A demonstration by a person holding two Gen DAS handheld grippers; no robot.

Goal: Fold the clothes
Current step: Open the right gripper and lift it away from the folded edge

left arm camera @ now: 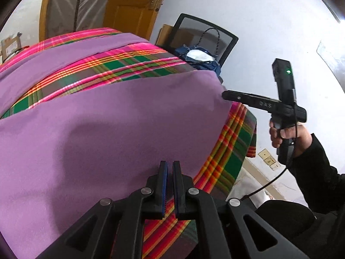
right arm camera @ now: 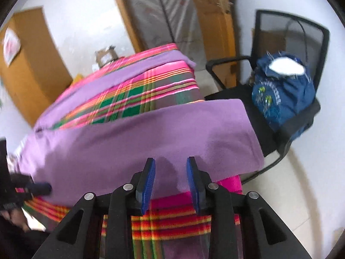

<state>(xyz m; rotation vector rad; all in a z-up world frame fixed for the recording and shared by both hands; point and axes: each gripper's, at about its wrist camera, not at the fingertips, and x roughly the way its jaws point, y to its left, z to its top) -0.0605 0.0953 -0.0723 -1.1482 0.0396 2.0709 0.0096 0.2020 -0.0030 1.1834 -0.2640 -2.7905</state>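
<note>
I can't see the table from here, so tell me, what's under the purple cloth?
A plaid blanket lies under the purple cloth, showing between its folds and along the near edge. What supports the blanket is covered.

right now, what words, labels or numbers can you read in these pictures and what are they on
"DAS": raised letters on the side of the right gripper, seen from the left wrist camera; the first letter is faint, so this reading is unsure.
Print on the blue bag on the chair: a curved line of pale letters, too blurred to read.
Sheet on the brown cupboard: too blurred to read.
Nothing else has text.
</note>
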